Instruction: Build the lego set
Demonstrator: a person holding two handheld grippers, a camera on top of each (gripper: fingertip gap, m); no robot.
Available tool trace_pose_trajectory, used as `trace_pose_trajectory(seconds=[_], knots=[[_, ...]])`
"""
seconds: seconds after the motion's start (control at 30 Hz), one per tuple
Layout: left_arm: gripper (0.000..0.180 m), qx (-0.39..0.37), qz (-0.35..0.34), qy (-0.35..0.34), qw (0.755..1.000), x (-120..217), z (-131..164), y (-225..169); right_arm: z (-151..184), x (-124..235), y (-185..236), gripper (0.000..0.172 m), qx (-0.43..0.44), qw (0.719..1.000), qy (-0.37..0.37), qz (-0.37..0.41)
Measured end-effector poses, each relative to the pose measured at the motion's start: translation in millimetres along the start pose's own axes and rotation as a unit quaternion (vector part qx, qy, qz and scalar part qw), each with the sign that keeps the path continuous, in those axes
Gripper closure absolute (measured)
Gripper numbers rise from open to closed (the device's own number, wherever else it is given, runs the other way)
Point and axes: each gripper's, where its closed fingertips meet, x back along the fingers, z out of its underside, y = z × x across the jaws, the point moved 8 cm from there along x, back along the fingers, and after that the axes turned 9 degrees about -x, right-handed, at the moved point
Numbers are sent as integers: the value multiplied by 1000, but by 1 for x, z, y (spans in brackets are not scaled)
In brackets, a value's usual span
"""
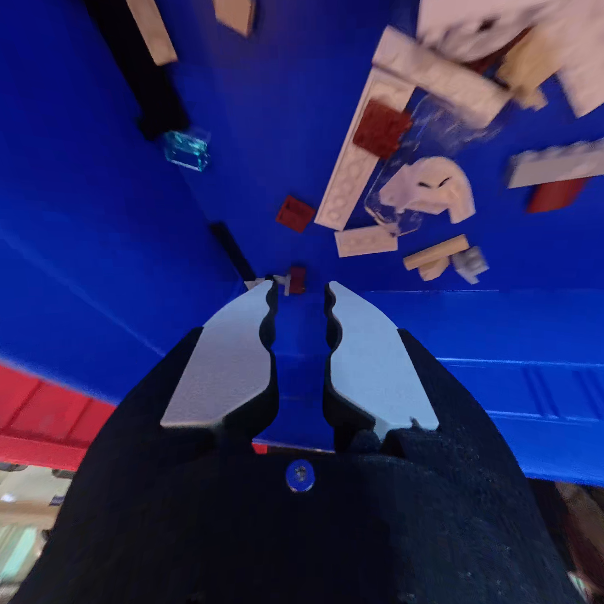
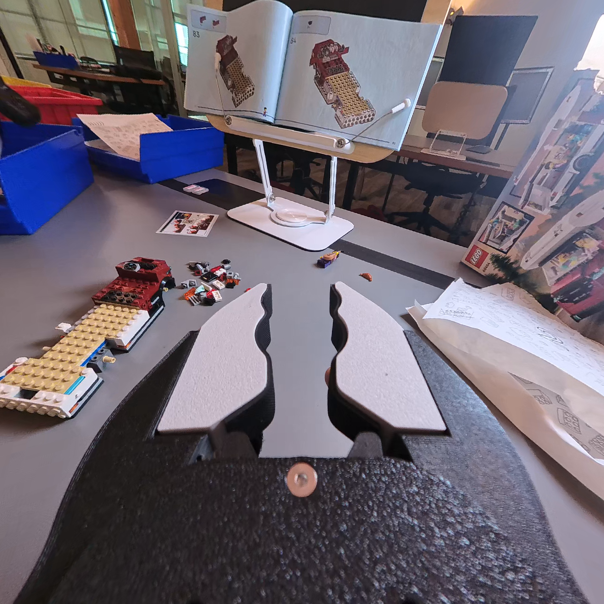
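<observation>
Place: we read it as a workshop or lab, likely | signs: blue parts bins (image 2: 157, 153), grey worktable (image 2: 294, 261), booklet stand (image 2: 291, 225), office chairs behind.

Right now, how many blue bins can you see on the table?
2. One blue bin is at the far left edge, partly cut off. The other blue bin sits behind it, holding a paper sheet. More may be out of view.

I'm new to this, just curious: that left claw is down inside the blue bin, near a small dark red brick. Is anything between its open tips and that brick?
Nothing visible does. The left gripper is open and holds nothing; the red brick lies just past its left fingertip, with only bare blue bin floor between.
</observation>
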Motion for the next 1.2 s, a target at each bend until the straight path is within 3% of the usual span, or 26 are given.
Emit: trace_pose_trajectory(seconds=[0.33, 0.53, 0.67, 0.77, 0.83, 0.9, 1.03, 1.2], knots=[[163, -24, 4, 56, 998, -28, 1, -1, 1, -2, 0, 138, 3, 1000, 6, 3], [170, -21, 2, 43, 999, -28, 1, -1, 0, -1, 0, 138, 3, 1000, 3, 3], [170, -10, -17, -20, 1000, -8, 2, -5, -2, 1, 1, 138, 6, 1000, 0, 2], [170, 10, -41, -179, 983, 42, -2, -15, -4, 2, 2, 138, 14, 1000, -2, 0], [171, 20, -50, -312, 949, 82, -7, -28, -5, 2, 5, 138, 20, 1000, -3, -7], [171, 24, -51, -438, 897, 120, -16, -47, -5, 2, 11, 138, 34, 999, -2, -17], [171, 24, -19, -644, 764, 183, -51, -108, -7, -2, 31, 138, 74, 996, 1, -54], [171, 41, 110, -794, 597, 215, -120, -190, -15, -8, 69, 138, 109, 986, -2, -128]])
